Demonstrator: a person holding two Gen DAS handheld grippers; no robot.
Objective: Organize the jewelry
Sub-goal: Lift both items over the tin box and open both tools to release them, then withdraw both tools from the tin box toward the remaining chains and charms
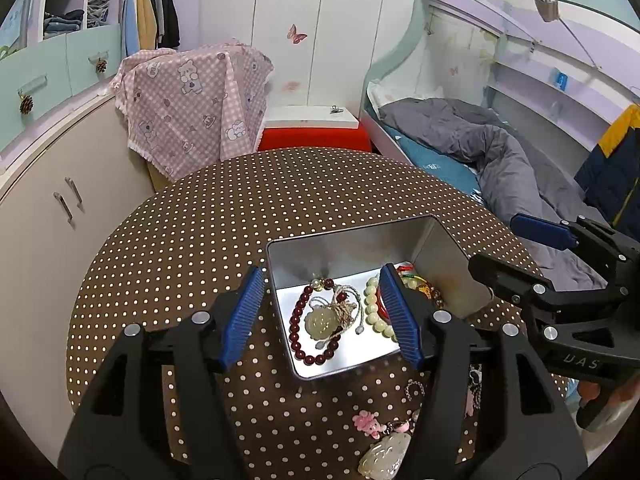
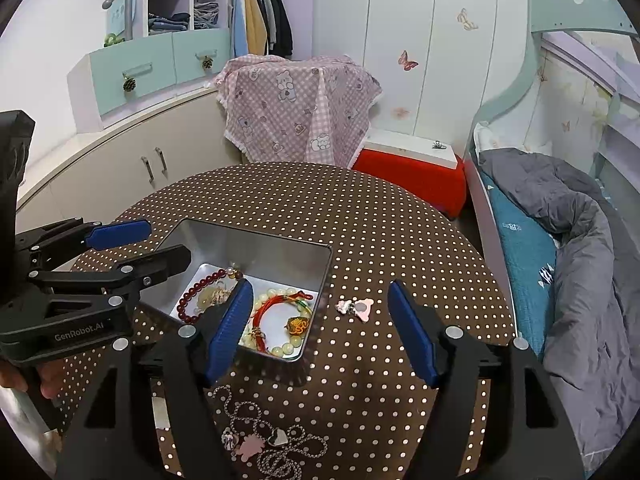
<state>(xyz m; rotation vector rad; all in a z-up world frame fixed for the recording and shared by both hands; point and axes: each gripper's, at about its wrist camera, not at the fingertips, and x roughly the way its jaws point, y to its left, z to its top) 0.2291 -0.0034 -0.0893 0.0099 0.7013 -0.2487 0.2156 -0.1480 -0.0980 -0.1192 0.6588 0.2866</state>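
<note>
Jewelry tin holds a dark red bead bracelet between the left tongs' parted, empty pads; right tongs gape over the bench, holding nothing

Round counter here, draped in a brown cloth with white polka dots. Sitting on it, an open metal tin, silvery inside, with bead bracelets in it. Just beside the tin's right wall in the right wrist view, a small pink charm lies on the cloth. Nearer the camera, a silver ball chain loops across the dots with pink and heart-shaped pendants. In the left wrist view, a pale carved pendant and a pink flower charm rest near the front edge.
</note>
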